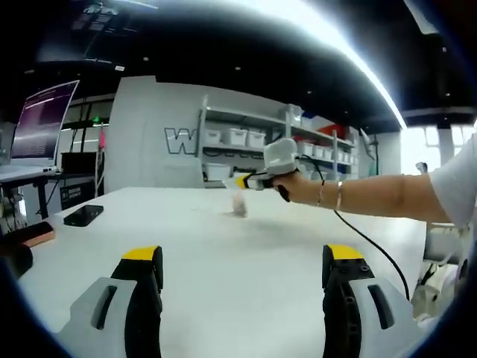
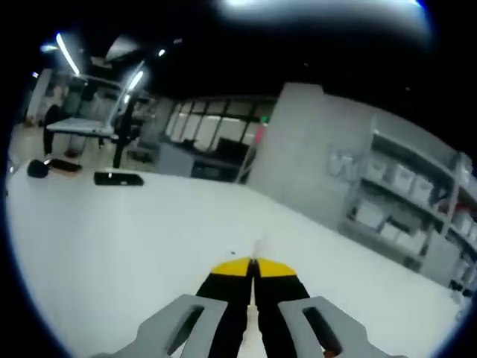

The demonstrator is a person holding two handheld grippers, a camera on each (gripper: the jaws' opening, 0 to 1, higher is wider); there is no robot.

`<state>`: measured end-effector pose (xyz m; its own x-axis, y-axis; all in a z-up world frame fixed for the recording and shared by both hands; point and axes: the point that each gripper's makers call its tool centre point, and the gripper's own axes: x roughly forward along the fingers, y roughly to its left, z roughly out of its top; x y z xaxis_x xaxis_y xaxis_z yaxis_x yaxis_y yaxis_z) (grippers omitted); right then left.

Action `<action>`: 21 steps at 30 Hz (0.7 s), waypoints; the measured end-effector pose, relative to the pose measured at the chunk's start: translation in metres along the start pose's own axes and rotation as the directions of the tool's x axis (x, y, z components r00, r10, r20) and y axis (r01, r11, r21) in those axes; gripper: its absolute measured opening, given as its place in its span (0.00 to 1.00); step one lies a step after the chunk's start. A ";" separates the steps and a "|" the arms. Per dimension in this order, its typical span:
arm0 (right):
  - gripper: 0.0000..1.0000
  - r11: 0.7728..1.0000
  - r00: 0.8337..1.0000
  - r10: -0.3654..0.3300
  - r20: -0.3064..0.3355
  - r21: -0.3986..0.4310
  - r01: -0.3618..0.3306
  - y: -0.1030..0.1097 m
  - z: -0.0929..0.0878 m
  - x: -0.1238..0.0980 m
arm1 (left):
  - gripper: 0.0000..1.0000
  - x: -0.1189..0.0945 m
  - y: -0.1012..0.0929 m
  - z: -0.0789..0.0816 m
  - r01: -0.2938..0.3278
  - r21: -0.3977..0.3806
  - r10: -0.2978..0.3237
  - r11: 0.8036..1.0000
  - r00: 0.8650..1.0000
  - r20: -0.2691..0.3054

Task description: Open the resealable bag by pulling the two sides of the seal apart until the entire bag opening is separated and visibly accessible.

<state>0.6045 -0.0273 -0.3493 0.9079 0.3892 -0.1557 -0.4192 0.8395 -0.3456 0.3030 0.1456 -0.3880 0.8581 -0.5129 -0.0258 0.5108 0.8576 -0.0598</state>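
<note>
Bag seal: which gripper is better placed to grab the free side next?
Left. The right gripper is already shut on the bag, holding it above the table. The left gripper is open and free, facing the bag across the table.

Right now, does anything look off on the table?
Nothing spilled or damaged. The right gripper holds the small bag dangling over the table, jaws shut. The left gripper is open. A phone lies flat.
</note>
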 end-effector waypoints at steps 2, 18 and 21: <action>0.00 1.000 1.000 -0.003 0.005 0.001 0.003 -0.001 0.002 -0.001 | 0.88 -0.001 -0.001 0.000 0.001 0.001 -0.001 1.000 1.000 0.001; 0.00 0.999 0.998 -0.029 0.047 0.034 0.028 -0.004 0.016 -0.018 | 0.87 -0.010 -0.004 0.002 -0.003 0.002 0.003 1.000 1.000 0.013; 0.00 0.999 0.998 -0.034 0.053 0.035 0.032 -0.004 0.020 -0.019 | 0.87 -0.011 -0.006 0.003 -0.003 0.003 0.003 1.000 1.000 0.016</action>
<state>0.5888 -0.0311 -0.3265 0.9201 0.3801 -0.0947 -0.3898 0.8644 -0.3176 0.2908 0.1465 -0.3841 0.8603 -0.5097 -0.0105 0.5084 0.8593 -0.0564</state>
